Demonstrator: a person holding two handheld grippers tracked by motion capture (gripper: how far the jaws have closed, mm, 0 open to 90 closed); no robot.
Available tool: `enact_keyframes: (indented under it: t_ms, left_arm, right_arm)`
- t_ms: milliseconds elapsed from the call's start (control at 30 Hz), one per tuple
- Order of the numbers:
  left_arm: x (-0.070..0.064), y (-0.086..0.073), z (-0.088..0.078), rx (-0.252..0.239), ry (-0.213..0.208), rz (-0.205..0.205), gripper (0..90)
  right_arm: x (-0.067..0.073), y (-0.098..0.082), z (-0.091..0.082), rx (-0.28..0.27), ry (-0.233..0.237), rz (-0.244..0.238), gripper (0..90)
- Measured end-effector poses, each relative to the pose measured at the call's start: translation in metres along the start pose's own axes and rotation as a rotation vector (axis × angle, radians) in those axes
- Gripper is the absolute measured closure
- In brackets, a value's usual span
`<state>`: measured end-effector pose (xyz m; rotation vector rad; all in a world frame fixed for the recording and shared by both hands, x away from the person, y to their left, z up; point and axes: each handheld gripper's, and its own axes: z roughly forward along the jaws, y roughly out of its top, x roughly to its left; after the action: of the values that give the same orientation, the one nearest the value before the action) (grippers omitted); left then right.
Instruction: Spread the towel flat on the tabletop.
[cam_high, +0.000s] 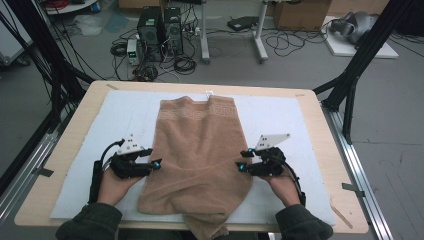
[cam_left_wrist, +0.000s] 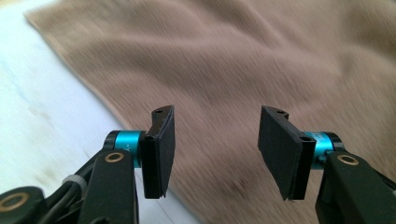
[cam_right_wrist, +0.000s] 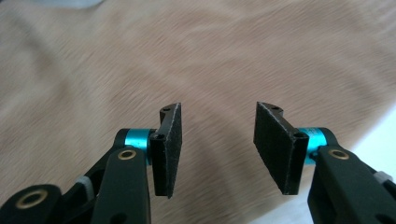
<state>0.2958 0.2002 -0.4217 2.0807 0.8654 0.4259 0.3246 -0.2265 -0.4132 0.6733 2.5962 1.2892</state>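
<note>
A tan towel (cam_high: 199, 150) lies lengthwise down the middle of the table, folded into a long strip, its near end hanging over the front edge. My left gripper (cam_high: 156, 164) stands at the towel's left edge, open, with nothing between its pads. In the left gripper view the gripper (cam_left_wrist: 215, 151) hovers over the towel (cam_left_wrist: 243, 60) near its border with the white mat (cam_left_wrist: 42, 107). My right gripper (cam_high: 240, 161) is at the towel's right edge, open and empty too. In the right gripper view the gripper (cam_right_wrist: 217, 147) points over the towel (cam_right_wrist: 187, 56).
A white mat (cam_high: 120, 120) covers the wooden table (cam_high: 75, 125). Black frame posts (cam_high: 360, 60) rise at both far corners. Computers (cam_high: 160, 27) and cables lie on the floor beyond the table.
</note>
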Motion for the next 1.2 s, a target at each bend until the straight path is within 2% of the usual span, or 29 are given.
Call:
enact_keyframes:
  t_ms: [67,133,200,267,300,367,400,433,467,500,600,667,800,867,900,967,1067,1133,1200]
  left_arm:
    - [-0.004,-0.011,0.002,0.025,-0.021,-0.012,46.3]
    - [-0.007,-0.021,0.007,0.065,-0.027,0.004,48.5]
    - [-0.009,-0.027,0.007,0.041,-0.021,0.012,52.2]
    - [-0.010,-0.027,0.007,0.032,-0.016,0.012,61.8]
    - [-0.011,-0.027,0.007,0.032,-0.022,0.016,70.2]
    - [-0.014,-0.026,0.008,0.032,-0.026,0.032,81.3]
    - [-0.015,-0.024,0.009,0.041,-0.024,0.035,84.3]
    - [-0.014,-0.023,0.009,0.044,-0.023,0.028,85.2]
    - [-0.014,-0.023,0.009,0.044,-0.020,0.019,85.8]
    - [-0.014,-0.021,0.009,0.047,-0.002,0.030,86.2]
    - [-0.008,-0.012,0.006,0.012,0.036,0.016,86.5]
    - [-0.002,-0.002,0.005,-0.011,0.064,0.008,86.6]
    - [0.015,0.020,0.007,-0.037,0.126,0.008,86.6]
    - [0.023,0.029,0.010,-0.056,0.162,-0.015,86.7]
    - [0.031,0.034,0.013,-0.075,0.181,-0.042,86.6]
    - [0.041,0.038,0.021,-0.095,0.173,-0.093,86.5]
    - [0.046,0.036,0.031,-0.051,0.167,-0.126,82.8]
    - [0.045,0.035,0.029,-0.036,0.160,-0.104,75.6]
    - [0.041,0.035,0.022,-0.024,0.159,-0.081,69.3]
  right_arm:
    - [0.009,-0.009,0.004,0.049,-0.008,-0.027,51.7]
    - [0.015,-0.018,0.009,0.064,0.002,-0.025,53.1]
    - [0.019,-0.025,0.016,0.097,0.010,-0.033,56.7]
    - [0.021,-0.030,0.019,0.074,-0.003,-0.036,60.7]
    - [0.021,-0.030,0.018,0.075,-0.002,-0.031,66.4]
    - [0.021,-0.030,0.018,0.074,0.004,-0.040,78.5]
    - [0.021,-0.029,0.018,0.081,0.027,-0.044,82.2]
    - [0.021,-0.027,0.019,0.089,0.026,-0.056,83.6]
    - [0.022,-0.025,0.019,0.101,0.027,-0.062,84.3]
    - [0.022,-0.023,0.019,0.104,0.031,-0.069,84.8]
    - [0.018,-0.014,0.014,0.074,0.022,-0.073,85.3]
    - [0.014,-0.006,0.009,0.064,-0.003,-0.083,85.4]
    - [0.000,0.014,0.000,0.032,-0.059,-0.073,85.5]
    - [-0.009,0.020,-0.001,0.029,-0.101,-0.061,85.5]
    - [-0.013,0.021,0.000,0.027,-0.113,-0.054,85.5]
    - [-0.028,0.019,0.004,0.021,-0.147,0.005,85.5]
    - [-0.042,0.010,0.018,0.048,-0.151,0.065,84.3]
    - [-0.045,0.007,0.025,0.071,-0.147,0.079,76.1]
    - [-0.042,0.007,0.023,0.046,-0.148,0.078,73.7]
